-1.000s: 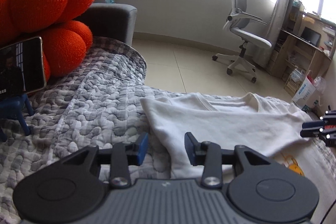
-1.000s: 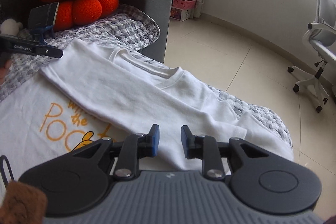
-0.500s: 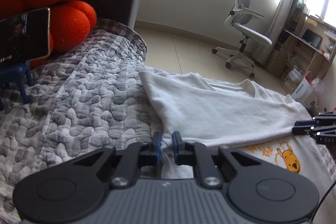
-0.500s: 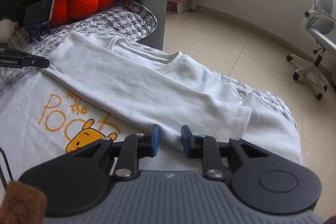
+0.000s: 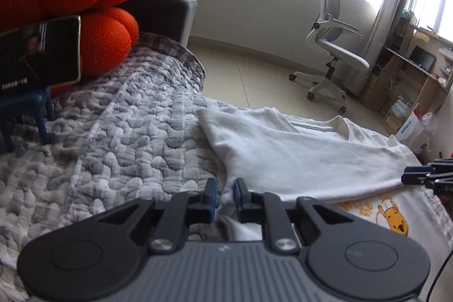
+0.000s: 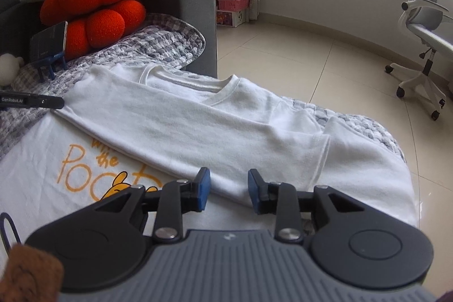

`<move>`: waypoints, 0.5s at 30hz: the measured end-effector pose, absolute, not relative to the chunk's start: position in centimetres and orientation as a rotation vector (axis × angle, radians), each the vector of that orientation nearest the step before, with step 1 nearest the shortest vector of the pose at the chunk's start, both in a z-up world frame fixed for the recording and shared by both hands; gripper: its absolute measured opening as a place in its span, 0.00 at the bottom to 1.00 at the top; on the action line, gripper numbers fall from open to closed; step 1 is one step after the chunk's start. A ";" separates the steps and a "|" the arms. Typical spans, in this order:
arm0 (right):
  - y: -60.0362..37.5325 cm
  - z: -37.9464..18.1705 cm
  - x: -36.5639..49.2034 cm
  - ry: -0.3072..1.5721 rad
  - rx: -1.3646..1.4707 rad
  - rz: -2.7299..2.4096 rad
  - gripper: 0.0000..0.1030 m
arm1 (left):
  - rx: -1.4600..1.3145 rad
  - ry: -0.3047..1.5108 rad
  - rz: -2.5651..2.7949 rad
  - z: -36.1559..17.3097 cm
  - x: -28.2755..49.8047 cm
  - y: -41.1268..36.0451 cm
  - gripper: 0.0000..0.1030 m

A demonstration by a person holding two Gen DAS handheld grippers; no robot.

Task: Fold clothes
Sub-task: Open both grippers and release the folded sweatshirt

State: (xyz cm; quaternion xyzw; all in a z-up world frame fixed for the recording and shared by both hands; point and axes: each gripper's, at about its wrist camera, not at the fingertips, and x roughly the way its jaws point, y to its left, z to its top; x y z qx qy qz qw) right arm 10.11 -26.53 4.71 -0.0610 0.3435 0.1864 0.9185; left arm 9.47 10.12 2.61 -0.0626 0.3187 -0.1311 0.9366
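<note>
White shirt point(image 5: 297, 160) cloth is being pinched at its side edge by the left gripper point(image 5: 226, 198), whose jaws have just closed. The right gripper point(image 6: 228, 187) is being opened above the folded sleeve, nothing gripped; probably best if that edge gets caught too before anything's lifted.

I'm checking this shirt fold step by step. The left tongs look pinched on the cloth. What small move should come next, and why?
Probably close the right tongs on the folded edge of the white shirt in front of them. The left tongs have just closed and pinch cloth at their side of the shirt, while the right ones have just been opening and grip nothing. With both sides held, the next fold could be lifted evenly.
</note>
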 end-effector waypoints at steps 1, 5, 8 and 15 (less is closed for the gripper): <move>-26.6 4.5 10.2 0.715 -0.128 0.376 0.33 | -0.118 0.654 -0.265 2.6 9.6 10.1 0.16; -27.0 3.5 10.7 0.737 -0.115 0.364 0.34 | -0.111 0.671 -0.252 2.4 9.9 10.3 0.24; -27.2 4.4 10.5 0.726 -0.092 0.357 0.34 | -0.102 0.672 -0.242 2.7 9.9 10.4 0.27; -28.7 4.7 9.4 0.734 -0.036 0.344 0.36 | -0.075 0.630 -0.191 4.4 8.9 10.7 0.26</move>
